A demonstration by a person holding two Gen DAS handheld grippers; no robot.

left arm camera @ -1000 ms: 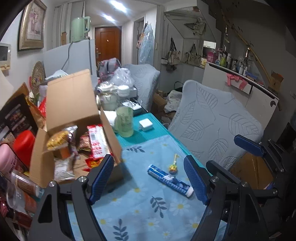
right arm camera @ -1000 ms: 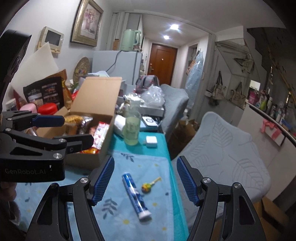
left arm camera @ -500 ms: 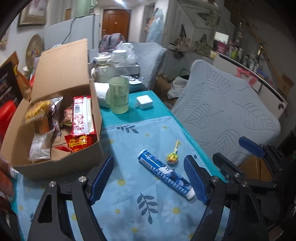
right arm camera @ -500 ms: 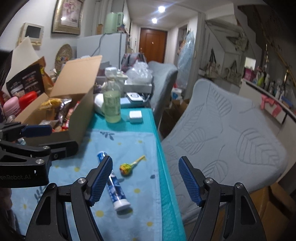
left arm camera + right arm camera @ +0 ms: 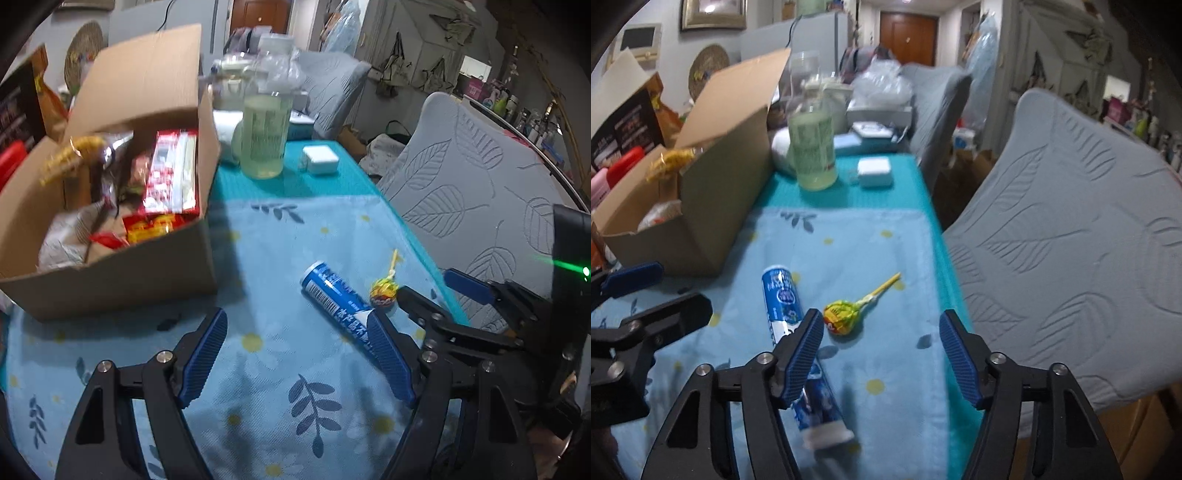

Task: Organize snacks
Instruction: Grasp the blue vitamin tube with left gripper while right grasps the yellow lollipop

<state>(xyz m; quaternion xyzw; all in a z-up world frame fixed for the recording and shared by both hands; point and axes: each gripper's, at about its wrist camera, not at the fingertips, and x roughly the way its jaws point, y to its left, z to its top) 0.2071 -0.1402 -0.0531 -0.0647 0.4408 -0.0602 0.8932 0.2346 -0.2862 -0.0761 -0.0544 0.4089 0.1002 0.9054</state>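
Snacks fill the box in left view; both hand-held grippers apparently gape.

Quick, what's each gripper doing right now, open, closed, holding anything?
Left gripper: open, holding nothing, above the cloth near the blue tube.
Right gripper: open, holding nothing, just short of the lollipop.

A blue tube lies flat beside a yellow-wrapped lollipop on the cloth, near an open box of snacks.
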